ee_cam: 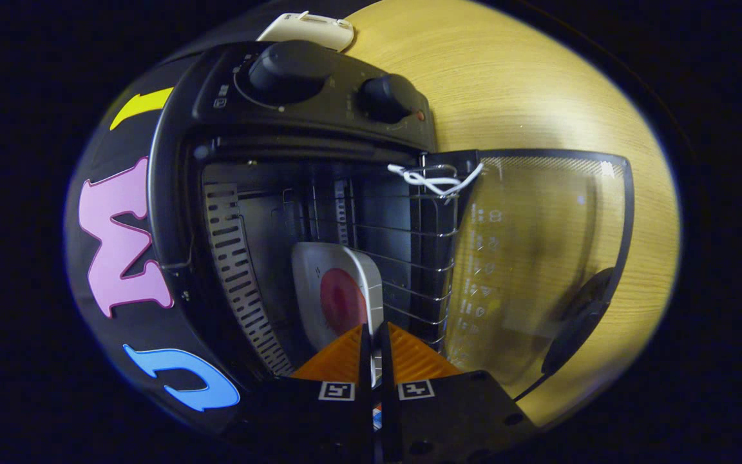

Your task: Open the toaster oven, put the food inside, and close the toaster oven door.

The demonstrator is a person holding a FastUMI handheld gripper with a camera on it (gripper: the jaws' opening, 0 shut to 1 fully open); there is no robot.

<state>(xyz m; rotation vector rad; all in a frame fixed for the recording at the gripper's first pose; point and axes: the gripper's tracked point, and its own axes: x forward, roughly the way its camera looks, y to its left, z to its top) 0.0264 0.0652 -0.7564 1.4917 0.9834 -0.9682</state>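
The black toaster oven [174, 193] stands open, and the whole scene appears rolled sideways in my gripper view. Its glass door [538, 258] is swung fully down over the wooden table, with the dark handle [578, 328] at its outer edge. A white square plate [310, 274] carrying a round red piece of food [342, 299] sits inside the cavity, against the wire rack [426, 258]. My gripper [375, 330] is at the oven mouth, its orange fingers [339, 361] shut on the plate's near rim.
Two black knobs [287, 71] [384, 96] sit on the oven's control panel. A white cord [435, 182] is tied at the rack's corner by the door hinge. A white object [306, 29] lies beyond the oven. Bare wooden table [513, 84] surrounds the door.
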